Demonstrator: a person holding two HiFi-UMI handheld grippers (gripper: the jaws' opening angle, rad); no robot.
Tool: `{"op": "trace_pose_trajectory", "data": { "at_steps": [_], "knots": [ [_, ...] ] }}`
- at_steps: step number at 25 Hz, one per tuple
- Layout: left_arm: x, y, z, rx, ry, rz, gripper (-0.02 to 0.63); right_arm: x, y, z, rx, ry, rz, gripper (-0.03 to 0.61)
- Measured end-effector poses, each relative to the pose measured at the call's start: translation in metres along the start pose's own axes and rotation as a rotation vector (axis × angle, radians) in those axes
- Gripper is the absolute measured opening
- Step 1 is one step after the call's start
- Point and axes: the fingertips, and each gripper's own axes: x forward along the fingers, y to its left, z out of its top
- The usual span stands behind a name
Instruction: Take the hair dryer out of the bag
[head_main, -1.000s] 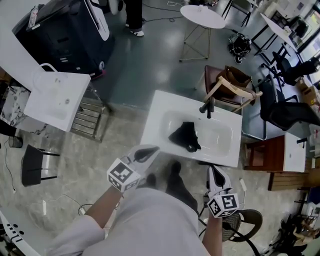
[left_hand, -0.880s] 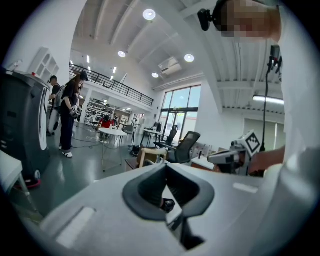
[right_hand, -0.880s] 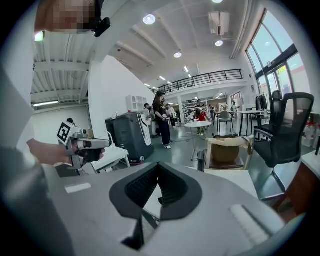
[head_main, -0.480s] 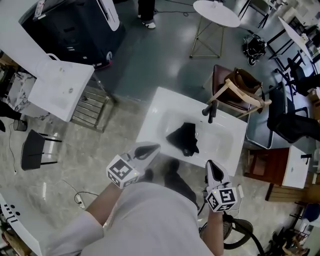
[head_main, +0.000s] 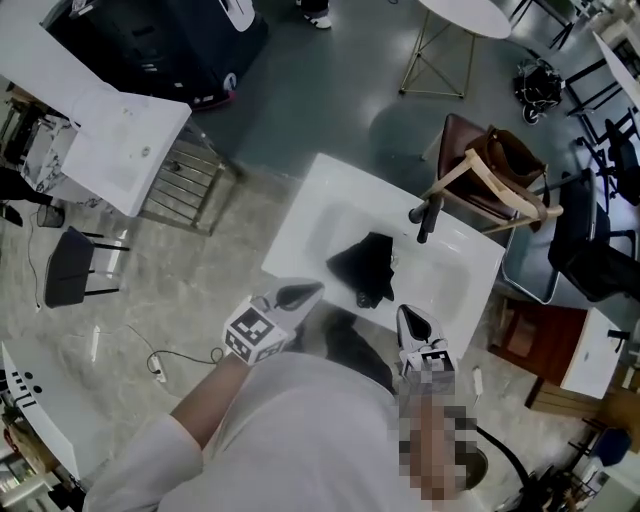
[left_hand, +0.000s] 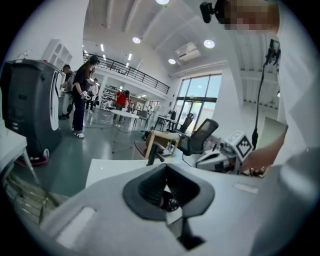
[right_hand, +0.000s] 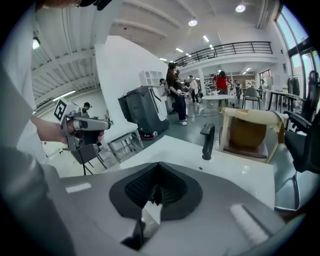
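Note:
A black bag lies crumpled in the basin of a white sink unit, in front of a black faucet. A dark rounded end pokes out at the bag's near side; I cannot tell whether it is the hair dryer. My left gripper hangs shut and empty just left of the sink's front edge. My right gripper hovers over the front rim, its jaws together with nothing in them. In the left gripper view the shut left gripper points over the sink; the right gripper faces the faucet.
A wooden chair with a brown bag stands behind the sink. A second white sink unit and a metal rack are at the left, a black machine beyond it. A black stool stands on the floor. People stand far off.
Both grippers have come down and forward to the sink's front edge. The right one now reaches over the rim. The bag has not moved.

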Motion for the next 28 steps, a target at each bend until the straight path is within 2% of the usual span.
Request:
{"op": "trace_pose_trajectory", "data": {
  "at_steps": [6,16,17,22,25,28],
  "knots": [
    [0.035,0.008,-0.034,-0.035,0.082,0.047,0.0,0.041,-0.013,-0.051,-0.042,0.165,0.132,-0.002],
    [0.078,0.004,-0.069,-0.109,0.161,0.096,0.0,0.085,-0.02,-0.1,-0.081,0.332,0.337,0.019],
    [0.081,0.004,-0.072,-0.113,0.17,0.098,0.0,0.087,-0.02,-0.104,-0.084,0.344,0.354,0.041],
    [0.097,-0.001,-0.076,-0.114,0.198,0.098,0.0,0.093,-0.019,-0.117,-0.096,0.369,0.403,0.081],
    [0.101,-0.002,-0.078,-0.121,0.206,0.105,0.0,0.099,-0.019,-0.125,-0.127,0.394,0.427,0.123],
    [0.102,-0.002,-0.084,-0.12,0.222,0.107,0.0,0.103,-0.017,-0.131,-0.165,0.41,0.446,0.135]
  ]
}}
